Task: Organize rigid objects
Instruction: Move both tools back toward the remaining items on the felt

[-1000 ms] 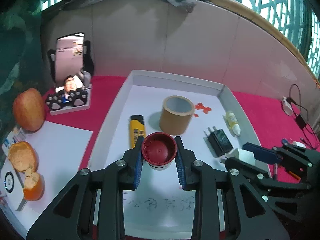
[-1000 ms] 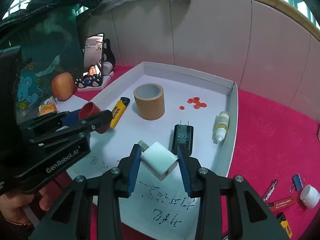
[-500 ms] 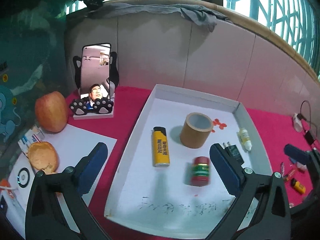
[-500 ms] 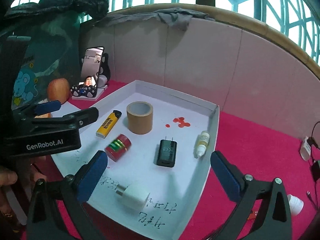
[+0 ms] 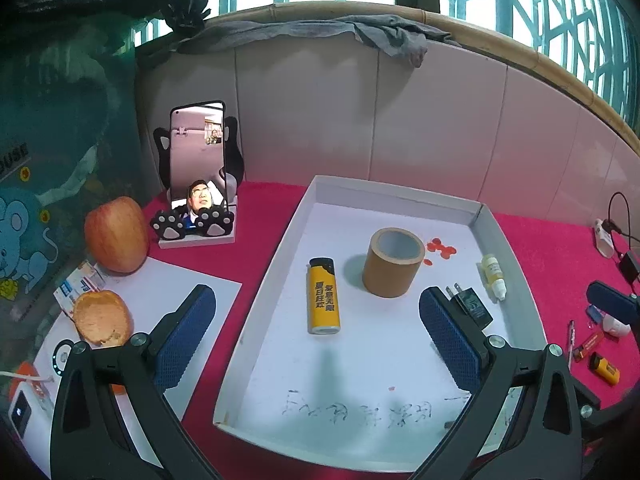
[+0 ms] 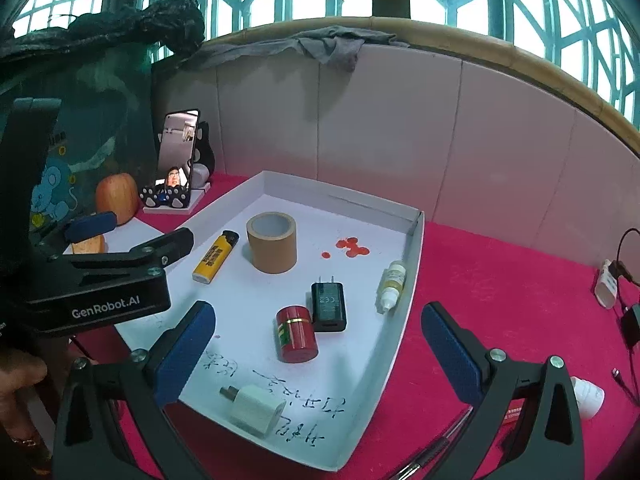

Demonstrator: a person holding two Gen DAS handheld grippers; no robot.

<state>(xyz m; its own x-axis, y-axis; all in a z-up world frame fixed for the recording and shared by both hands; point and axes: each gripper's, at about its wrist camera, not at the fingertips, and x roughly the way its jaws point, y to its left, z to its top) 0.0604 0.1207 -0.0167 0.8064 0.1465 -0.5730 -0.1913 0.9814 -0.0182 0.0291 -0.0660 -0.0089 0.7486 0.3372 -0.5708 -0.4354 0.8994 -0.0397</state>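
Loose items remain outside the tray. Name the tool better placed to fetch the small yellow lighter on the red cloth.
Right. The small yellow lighter lies right of the tray, beside the right tool; the left tool, also open, hangs over the tray.

both hand-held grippers released red jar [image 6: 296, 334], white charger [image 6: 256, 409].

"genrobot.ai" stood in white on the left gripper [image 6: 96, 236] body. "ouse" showed on the blue mouse poster [image 5: 24, 216]. the yellow lighter [image 5: 323, 296] bore chinese characters, unreadable.
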